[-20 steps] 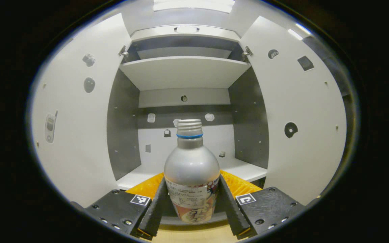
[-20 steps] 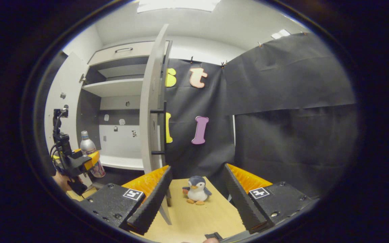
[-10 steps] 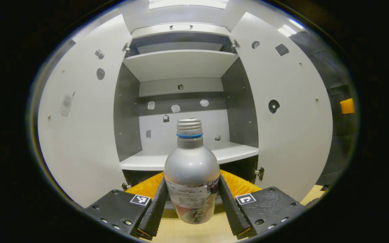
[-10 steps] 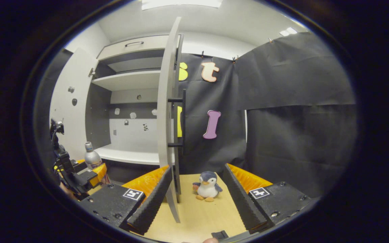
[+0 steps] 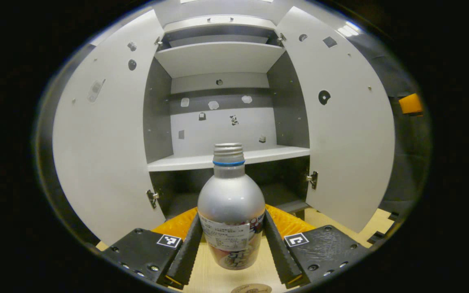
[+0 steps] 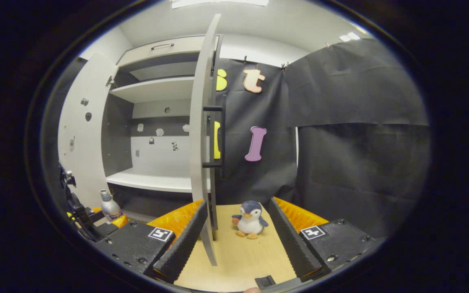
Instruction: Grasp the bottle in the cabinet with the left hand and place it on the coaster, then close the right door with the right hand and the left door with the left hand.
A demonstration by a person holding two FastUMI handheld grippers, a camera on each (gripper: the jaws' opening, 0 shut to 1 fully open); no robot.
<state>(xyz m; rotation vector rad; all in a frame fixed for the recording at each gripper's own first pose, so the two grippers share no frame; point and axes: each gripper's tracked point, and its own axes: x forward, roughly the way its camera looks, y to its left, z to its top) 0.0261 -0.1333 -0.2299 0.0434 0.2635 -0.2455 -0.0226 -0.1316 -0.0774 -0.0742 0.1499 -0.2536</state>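
A silver bottle with a blue neck ring and a printed label hangs upright just above the wooden table, out in front of the cabinet. My left gripper is shut on its lower body, both fingers pressing its sides. The edge of a round coaster peeks in right below the bottle. In the right gripper view the same bottle and the left gripper sit low at the far left. My right gripper stands open over the table, the edge of the right door rising just inside its left finger.
Both white cabinet doors stand wide open, and the lower shelf is bare. A black handle runs down the right door's outer face. A small plush penguin sits on the wooden table between my right fingers.
My left gripper has drawn the bottle out of the cabinet and lowered it toward the table; the coaster has come into view below. The right gripper view has shifted slightly, its jaws unchanged.
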